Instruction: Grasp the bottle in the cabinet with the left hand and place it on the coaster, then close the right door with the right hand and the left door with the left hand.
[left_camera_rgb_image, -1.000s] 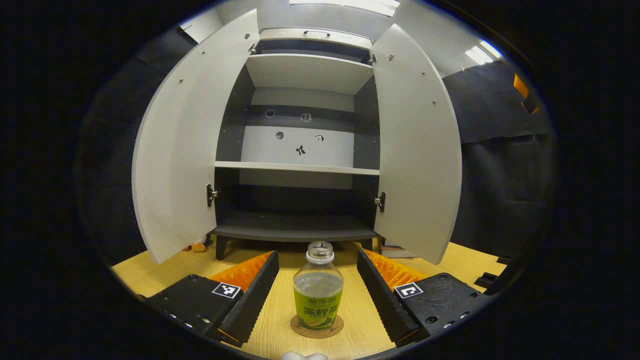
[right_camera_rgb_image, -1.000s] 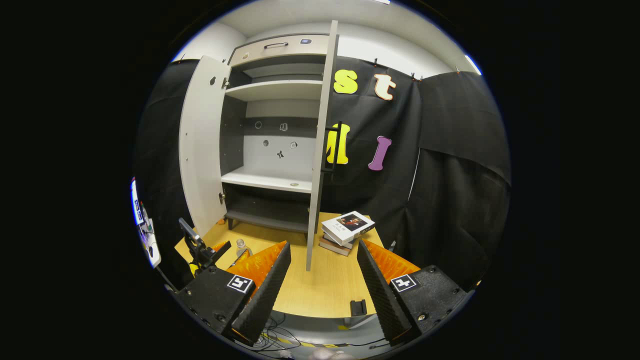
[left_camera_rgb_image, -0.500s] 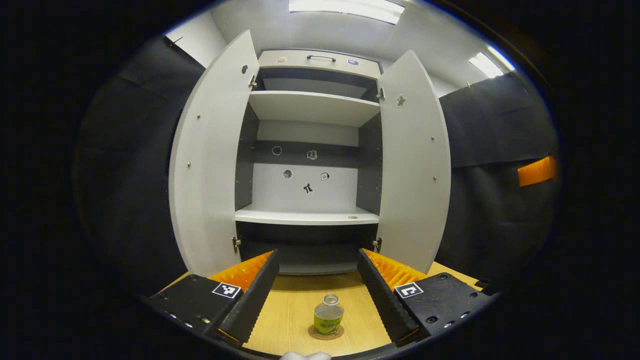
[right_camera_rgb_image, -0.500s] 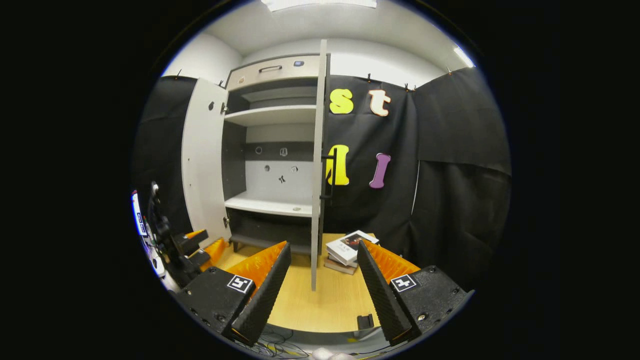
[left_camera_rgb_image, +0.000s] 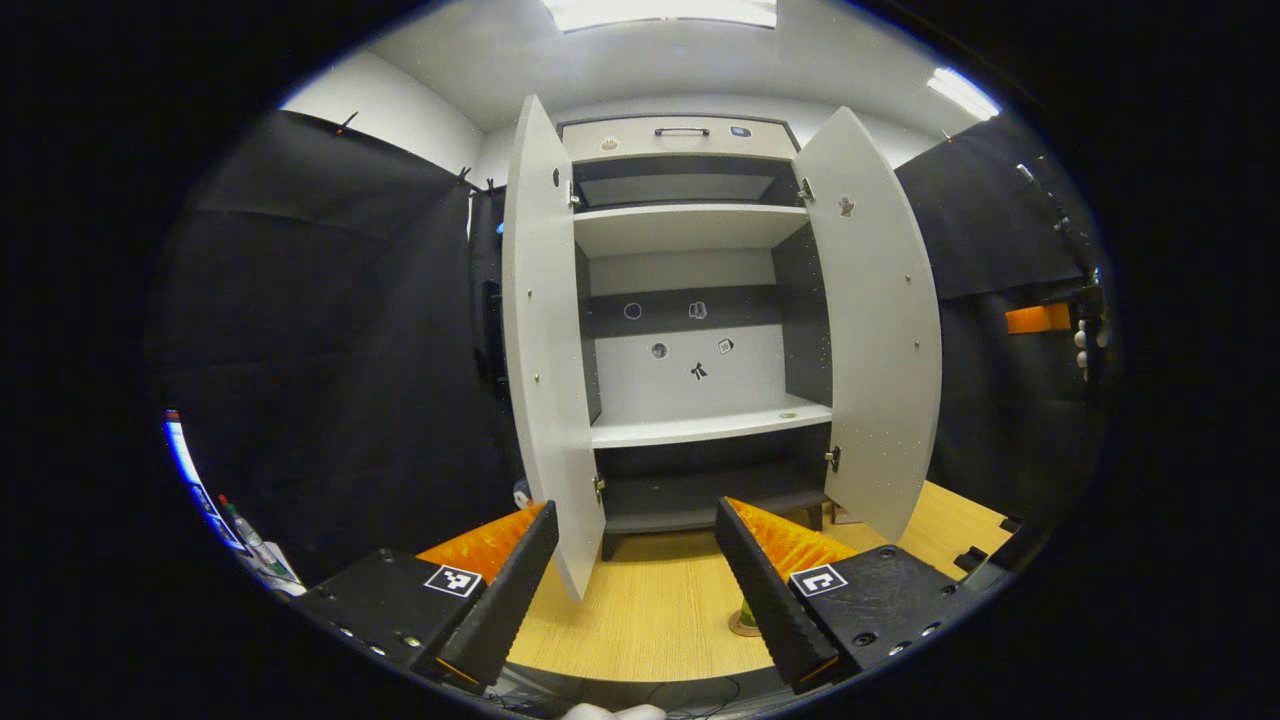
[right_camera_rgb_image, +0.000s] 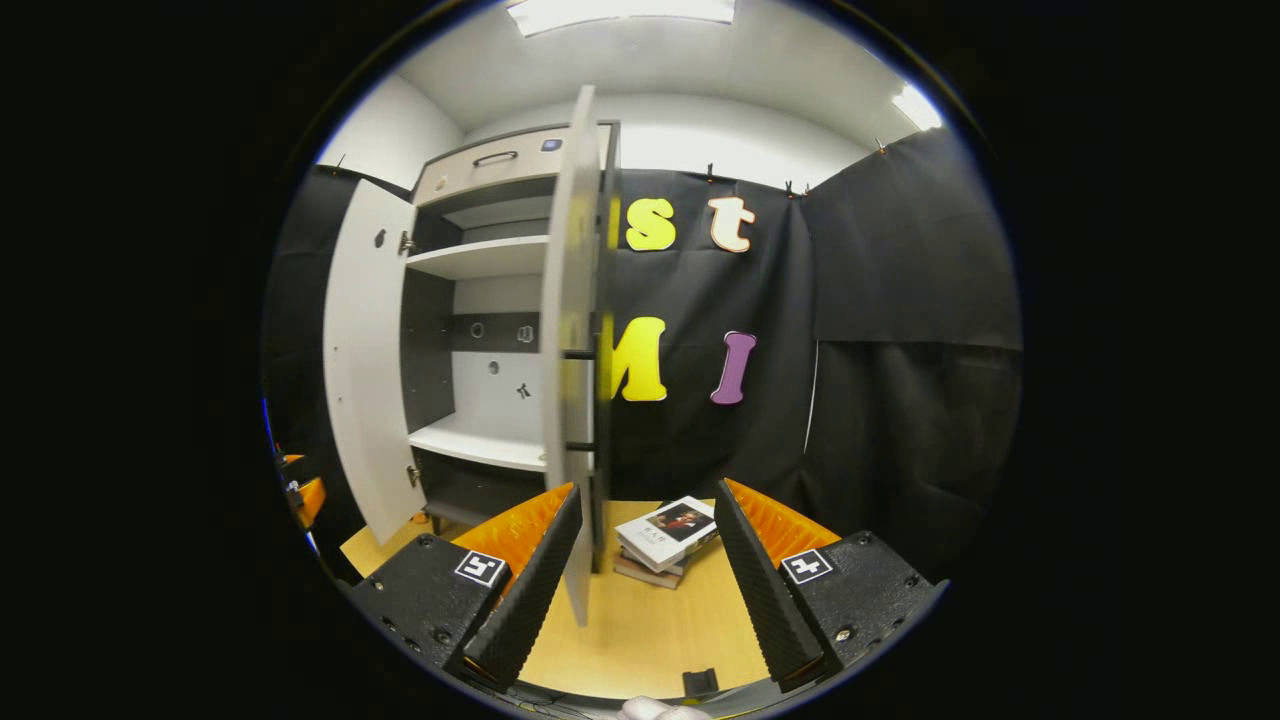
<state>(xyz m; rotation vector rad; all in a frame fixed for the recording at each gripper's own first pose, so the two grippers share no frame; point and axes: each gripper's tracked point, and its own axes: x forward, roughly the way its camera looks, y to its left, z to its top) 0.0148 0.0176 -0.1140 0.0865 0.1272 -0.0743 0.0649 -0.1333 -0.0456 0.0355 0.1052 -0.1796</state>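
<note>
The cabinet (left_camera_rgb_image: 700, 300) stands with both doors swung out and bare shelves. My left gripper (left_camera_rgb_image: 635, 590) is open and empty, back from the cabinet, level with the left door's (left_camera_rgb_image: 545, 350) free edge. The bottle (left_camera_rgb_image: 747, 612) stands on the round cork coaster (left_camera_rgb_image: 741, 629); just a green sliver of it peeks from behind my right-hand finger. In the right gripper view my right gripper (right_camera_rgb_image: 640, 580) is open and empty, just right of the right door (right_camera_rgb_image: 570, 330), seen nearly edge-on with its dark handle (right_camera_rgb_image: 582, 400) facing out. The left door (right_camera_rgb_image: 360, 370) shows farther left.
A stack of books (right_camera_rgb_image: 668, 530) lies on the wooden table (right_camera_rgb_image: 650, 630) to the right of the cabinet. A small black clip (right_camera_rgb_image: 698, 682) sits at the table's front edge. Black cloth walls close in both sides. A screen and pens (left_camera_rgb_image: 235, 520) stand at the far left.
My left gripper has drawn back and turned left; the bottle has slid from between its fingers to behind the right one. The right gripper has shifted so the right door's edge sits left of centre.
</note>
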